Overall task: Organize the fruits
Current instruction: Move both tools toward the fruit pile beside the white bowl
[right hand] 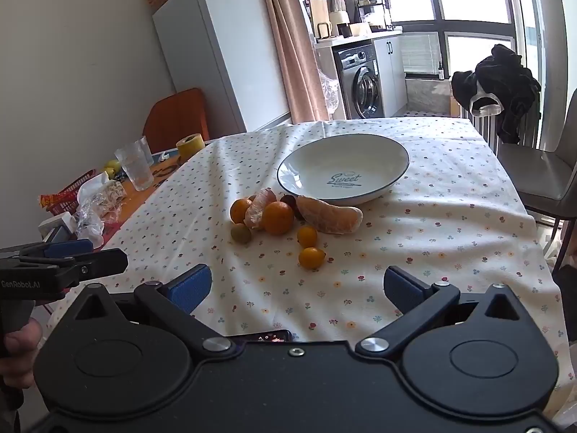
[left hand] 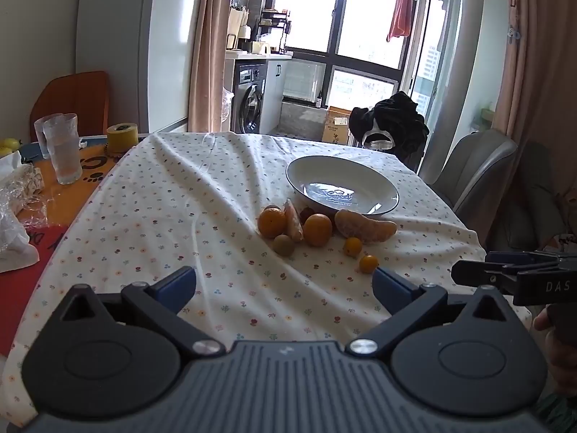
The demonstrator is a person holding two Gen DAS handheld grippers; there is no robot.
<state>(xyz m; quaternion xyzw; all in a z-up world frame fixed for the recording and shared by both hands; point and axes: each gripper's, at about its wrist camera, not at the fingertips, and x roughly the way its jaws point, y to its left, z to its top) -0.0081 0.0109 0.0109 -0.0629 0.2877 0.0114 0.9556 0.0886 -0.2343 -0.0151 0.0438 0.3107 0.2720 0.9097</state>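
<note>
A white bowl (left hand: 342,180) (right hand: 342,166) with a blue rim stands empty on the flowered tablecloth. In front of it lies a pile of fruit: two oranges (left hand: 317,230) (right hand: 277,217), a large peeled citrus piece (left hand: 364,229) (right hand: 330,218), a smaller peeled segment (left hand: 293,220), a green fruit (left hand: 283,245) (right hand: 240,233), and two small kumquats (left hand: 368,263) (right hand: 311,257). My left gripper (left hand: 285,285) is open and empty, near the table's front. My right gripper (right hand: 297,287) is open and empty, a little short of the kumquats.
Glass tumblers (left hand: 65,151) (right hand: 137,166), a yellow tape roll (left hand: 122,137) and crumpled plastic wrap (left hand: 14,209) sit at the table's left. A grey chair (left hand: 476,166) stands at the right edge. A phone (right hand: 267,335) lies under the right gripper.
</note>
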